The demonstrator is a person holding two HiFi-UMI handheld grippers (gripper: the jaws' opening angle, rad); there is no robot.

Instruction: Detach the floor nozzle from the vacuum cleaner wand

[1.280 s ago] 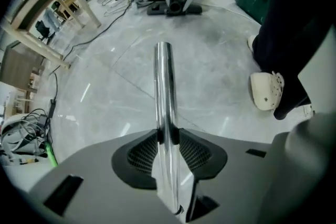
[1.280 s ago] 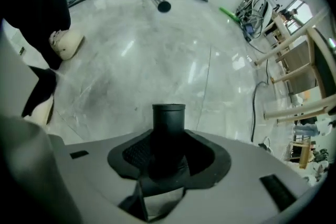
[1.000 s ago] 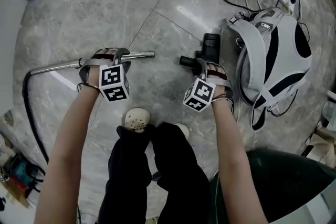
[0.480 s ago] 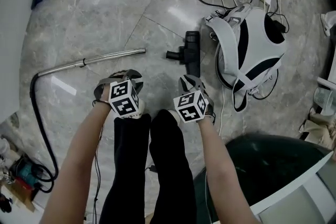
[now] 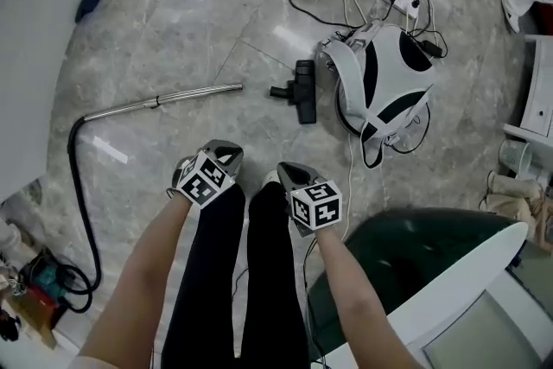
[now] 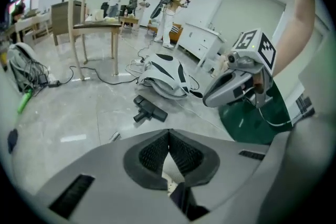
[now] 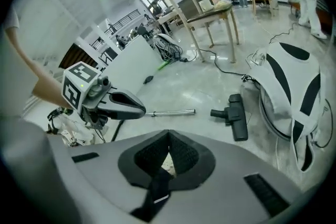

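Far right, beside a white-and-black vacuum body (image 5: pixel 384 78), the black floor nozzle (image 5: pixel 302 92) lies apart from the silver metal wand (image 5: pixel 173 98); our left gripper (image 5: pixel 228 154) and right gripper (image 5: pixel 286 171) are pressed together, empty.

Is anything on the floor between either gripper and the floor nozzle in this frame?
Nothing visible: only bare floor lies between the left gripper, the right gripper and the floor nozzle, which lies apart from the wand, already detached.
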